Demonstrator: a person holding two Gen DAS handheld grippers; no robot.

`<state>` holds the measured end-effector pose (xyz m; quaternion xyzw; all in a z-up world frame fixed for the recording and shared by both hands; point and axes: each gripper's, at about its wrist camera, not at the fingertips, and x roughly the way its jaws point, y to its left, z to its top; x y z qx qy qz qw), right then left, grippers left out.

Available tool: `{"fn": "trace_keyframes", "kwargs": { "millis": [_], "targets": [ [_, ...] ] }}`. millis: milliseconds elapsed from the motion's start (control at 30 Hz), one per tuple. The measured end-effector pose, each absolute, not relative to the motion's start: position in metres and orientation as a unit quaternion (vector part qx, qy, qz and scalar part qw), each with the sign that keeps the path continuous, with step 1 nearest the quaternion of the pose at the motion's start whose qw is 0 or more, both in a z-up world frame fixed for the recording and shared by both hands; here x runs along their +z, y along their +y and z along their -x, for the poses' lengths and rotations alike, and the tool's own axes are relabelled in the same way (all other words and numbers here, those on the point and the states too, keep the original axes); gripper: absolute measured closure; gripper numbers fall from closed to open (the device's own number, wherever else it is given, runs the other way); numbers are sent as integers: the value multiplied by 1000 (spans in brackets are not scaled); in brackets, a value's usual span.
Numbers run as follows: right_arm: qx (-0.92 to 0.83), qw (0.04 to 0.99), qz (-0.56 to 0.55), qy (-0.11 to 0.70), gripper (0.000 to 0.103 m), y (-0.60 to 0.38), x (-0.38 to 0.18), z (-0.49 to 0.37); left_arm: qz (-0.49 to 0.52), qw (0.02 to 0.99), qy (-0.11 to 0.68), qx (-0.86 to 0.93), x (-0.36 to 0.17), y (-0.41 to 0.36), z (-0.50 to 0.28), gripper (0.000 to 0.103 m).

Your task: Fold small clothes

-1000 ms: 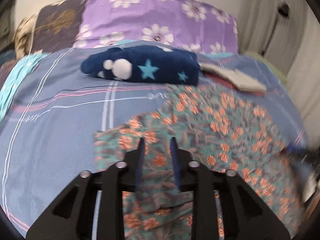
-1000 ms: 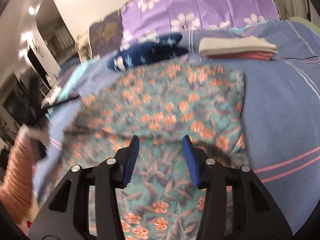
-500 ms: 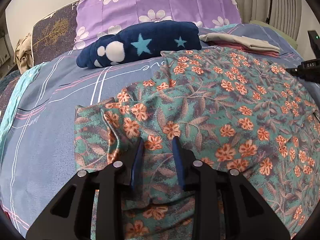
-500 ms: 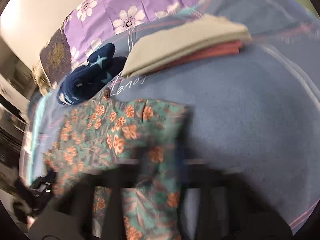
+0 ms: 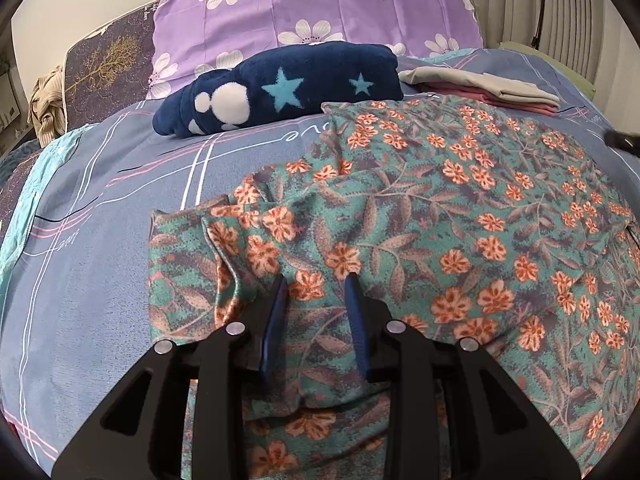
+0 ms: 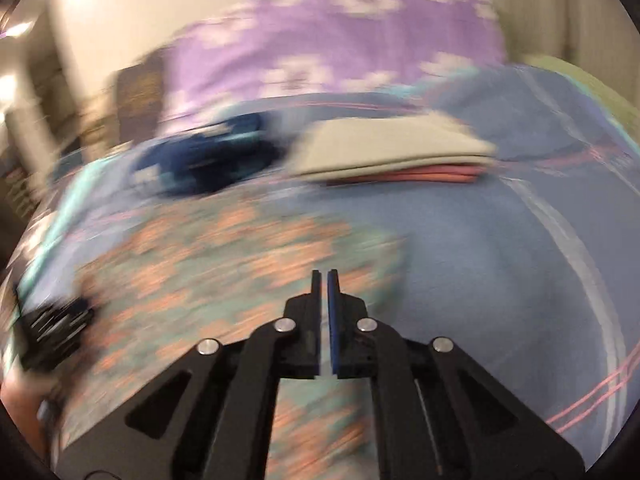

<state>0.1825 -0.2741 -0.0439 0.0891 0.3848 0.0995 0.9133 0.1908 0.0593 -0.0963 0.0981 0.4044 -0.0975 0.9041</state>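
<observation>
A teal garment with orange flowers (image 5: 440,216) lies spread on the bed, its left part bunched and folded over. My left gripper (image 5: 316,284) is open, its blue-padded fingers (image 5: 276,312) resting on the garment's near left part. In the blurred right wrist view the same garment (image 6: 224,264) lies left of centre. My right gripper (image 6: 324,274) is shut, with only a thin slit between its fingers, above the garment's right edge; I cannot tell if cloth is pinched in it.
A folded navy star blanket (image 5: 280,88) and a folded beige and pink stack (image 5: 484,88) lie at the back of the blue bedsheet (image 5: 100,216). A purple flowered pillow (image 5: 312,4) stands behind them. The left gripper's body shows at left in the right wrist view (image 6: 52,332).
My right gripper has swung right, towards the garment's right edge, and closed from open to shut. My left gripper has moved closer onto the garment and stayed open.
</observation>
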Motion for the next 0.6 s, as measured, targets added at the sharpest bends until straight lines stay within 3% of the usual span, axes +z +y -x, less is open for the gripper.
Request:
{"fn": "trace_keyframes", "kwargs": {
  "millis": [133, 200, 267, 467, 600],
  "targets": [
    [17, 898, 29, 438, 87, -258, -98, -171, -98, 904, 405, -98, -96, 59, -191, 71],
    [33, 901, -26, 431, 89, -278, -96, -169, -97, 904, 405, -99, -96, 59, -191, 71],
    [14, 898, -59, 436, 103, -291, -96, -170, -95, 904, 405, -100, -96, 60, -191, 71],
    [7, 901, -39, 433, 103, -285, -98, -168, -72, 905, 403, -112, -91, 67, -191, 68],
    [17, 901, -55, 431, 103, -283, -99, -164, -29, 909, 398, -125, -76, 88, -168, 57]
  ]
}}
